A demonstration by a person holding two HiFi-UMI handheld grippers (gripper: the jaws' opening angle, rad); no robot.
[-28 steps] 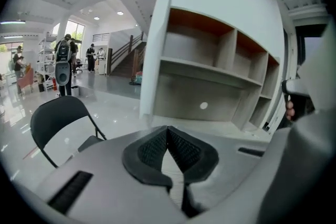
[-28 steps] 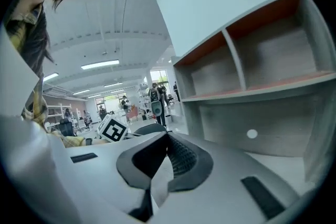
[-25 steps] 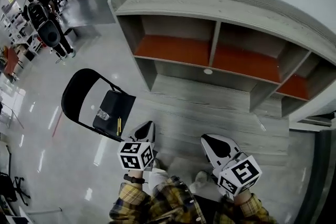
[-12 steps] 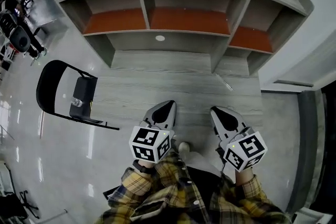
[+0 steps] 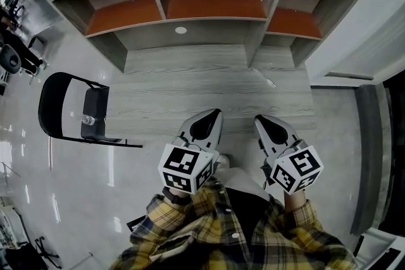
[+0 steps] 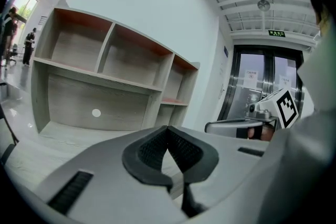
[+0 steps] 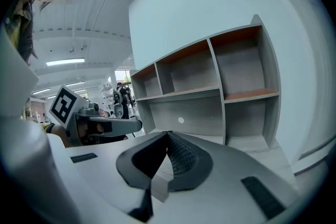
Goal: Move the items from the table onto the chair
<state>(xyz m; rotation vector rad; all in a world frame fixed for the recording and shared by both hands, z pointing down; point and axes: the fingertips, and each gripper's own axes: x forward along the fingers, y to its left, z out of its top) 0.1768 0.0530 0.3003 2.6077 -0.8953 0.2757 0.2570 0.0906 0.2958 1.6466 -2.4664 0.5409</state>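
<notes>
Turning toward the table (image 5: 209, 88), leaving the chair (image 5: 97, 104) farther left.

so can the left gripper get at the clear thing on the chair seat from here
Probably not from here. The left gripper is over the table, jaws shut, and the chair with the clear thing stands apart, off to its left. Nothing blocks the way, but the person would need to step over.

Right gripper (image 7: 167, 135) — jaws together — toward shelves (image 7: 195, 106)
</notes>
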